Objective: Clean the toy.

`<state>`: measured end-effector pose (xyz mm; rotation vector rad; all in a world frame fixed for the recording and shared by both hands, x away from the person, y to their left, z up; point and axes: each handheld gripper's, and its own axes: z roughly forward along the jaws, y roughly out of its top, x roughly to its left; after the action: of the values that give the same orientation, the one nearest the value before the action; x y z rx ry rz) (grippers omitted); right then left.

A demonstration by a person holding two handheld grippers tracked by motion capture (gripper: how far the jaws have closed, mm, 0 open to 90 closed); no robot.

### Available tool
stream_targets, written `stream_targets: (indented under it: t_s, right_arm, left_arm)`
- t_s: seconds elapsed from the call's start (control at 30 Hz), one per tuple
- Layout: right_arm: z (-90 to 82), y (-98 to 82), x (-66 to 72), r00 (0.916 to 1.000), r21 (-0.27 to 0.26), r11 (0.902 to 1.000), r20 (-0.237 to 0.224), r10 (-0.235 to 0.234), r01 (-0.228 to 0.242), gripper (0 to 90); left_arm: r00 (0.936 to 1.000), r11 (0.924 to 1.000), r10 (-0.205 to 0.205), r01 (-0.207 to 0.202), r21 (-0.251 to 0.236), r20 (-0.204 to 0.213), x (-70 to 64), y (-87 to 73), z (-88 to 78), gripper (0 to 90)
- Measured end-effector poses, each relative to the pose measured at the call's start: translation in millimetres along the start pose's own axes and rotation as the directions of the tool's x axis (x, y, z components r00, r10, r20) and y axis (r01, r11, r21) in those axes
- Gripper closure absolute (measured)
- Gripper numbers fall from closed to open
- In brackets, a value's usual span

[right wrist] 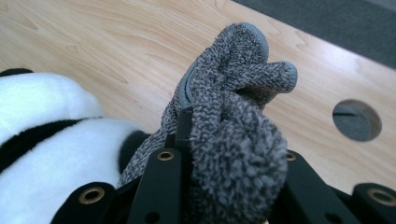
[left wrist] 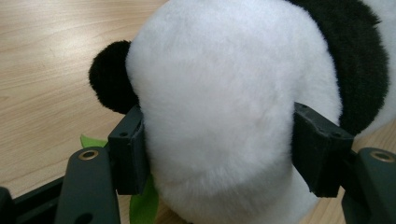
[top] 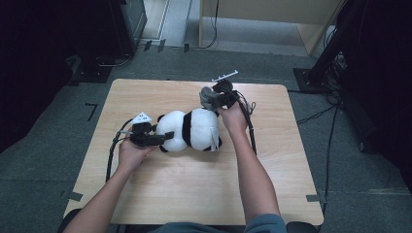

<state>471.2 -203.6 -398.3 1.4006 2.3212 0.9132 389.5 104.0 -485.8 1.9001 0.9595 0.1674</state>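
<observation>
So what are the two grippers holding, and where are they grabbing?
The left gripper squeezes the toy panda around its white head, just past a black ear. The right gripper is shut on a grey knitted sock, pinching its bunched-up fabric.

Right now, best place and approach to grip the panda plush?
Grip the panda plush by its round white head end, coming in level from the person's left. It lies on its side on the table with that end free, narrow enough to fit between the jaws and soft enough to squeeze. The left gripper already clamps it there; the right gripper holds a grey sock.
</observation>
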Motion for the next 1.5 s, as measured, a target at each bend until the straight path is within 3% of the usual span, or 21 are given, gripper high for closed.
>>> stream_targets:
  t_s: [0.07, 0.2, 0.27, 0.33, 0.43, 0.57, 0.7, 0.9, 1.1, 1.17, 1.3, 1.5]
  right_arm:
    - [-1.8, -4.9, -5.9, 0.9997, -0.01, 0.9997, -0.015, 0.02, -0.02, 75.3]
    - [-4.3, -10.7, -14.8, 0.9995, 0.013, 0.9994, 0.008, 0.031, -0.031, 75.3]
    - [-9.0, -10.1, -19.2, 0.9987, -0.001, 0.9987, 0.006, 0.052, -0.052, 75.4]
    - [-16.3, -5.7, -18.5, 0.9985, -0.025, 0.9982, -0.002, 0.055, -0.055, 75.6]
    - [-27.0, 6.7, -9.4, 0.9996, -0.056, 0.9981, -0.016, 0.024, -0.025, 75.6]
    - [-31.3, 24.7, 15.0, 0.9979, -0.085, 0.9959, -0.055, -0.035, 0.031, 75.5]
    - [-21.9, 37.6, 48.5, 0.99, -0.08, 0.9926, -0.1, -0.099, 0.092, 75.5]
    - [6.3, 47.5, 96.5, 0.9711, -0.063, 0.986, -0.174, -0.163, 0.154, 75.4]
    - [30.9, 47.2, 133.2, 0.9504, -0.023, 0.9814, -0.246, -0.19, 0.19, 75.4]
    - [36.6, 45.3, 140.2, 0.946, -0.005, 0.977, -0.249, -0.208, 0.213, 75.5]
    - [43.4, 40.6, 135.7, 0.9506, 0.018, 0.9764, -0.233, -0.205, 0.215, 75.6]
    - [37.8, 37.7, 107.1, 0.9646, 0.038, 0.9811, -0.194, -0.179, 0.19, 75.8]
  left_arm:
    - [1.0, 1.0, 0.005, -0.005, -0.008, 0.003, 0.6, -0.8, 0.2, 30.3]
    - [1.0, 0.9999, 0.007, -0.007, -0.009, 0.003, 0.7, -1.1, 0.0, 30.3]
    - [1.0, 0.9999, 0.001, -0.001, -0.011, 0.007, 1.5, -1.6, -0.3, 30.2]
    - [0.9999, 0.9999, -0.008, 0.008, -0.013, 0.012, 2.2, -2.1, -0.3, 30.0]
    - [0.9999, 0.9999, -0.005, 0.005, -0.015, 0.009, 1.7, -2.1, -0.3, 29.6]
    - [1.0, 0.9998, -0.001, 0.001, -0.017, 0.007, 1.1, -2.2, -0.5, 29.4]
    - [1.0, 0.9998, -0.003, 0.003, -0.021, 0.006, 0.5, -2.1, -0.5, 29.3]
    - [1.0, 0.9998, -0.004, 0.004, -0.018, 0.006, 0.4, -1.9, -0.7, 29.3]
    - [1.0, 0.9998, -0.004, 0.005, -0.017, 0.006, 0.3, -1.9, -0.8, 29.4]
    - [1.0, 0.9999, -0.006, 0.007, -0.015, 0.005, 0.4, -1.8, -0.9, 29.4]
    - [0.9997, 0.9997, -0.024, 0.024, -0.008, 0.004, 0.9, -1.1, -0.6, 30.4]
    - [0.9997, 0.9997, -0.024, 0.024, 0.001, -0.007, -0.2, 0.2, -0.5, 33.0]
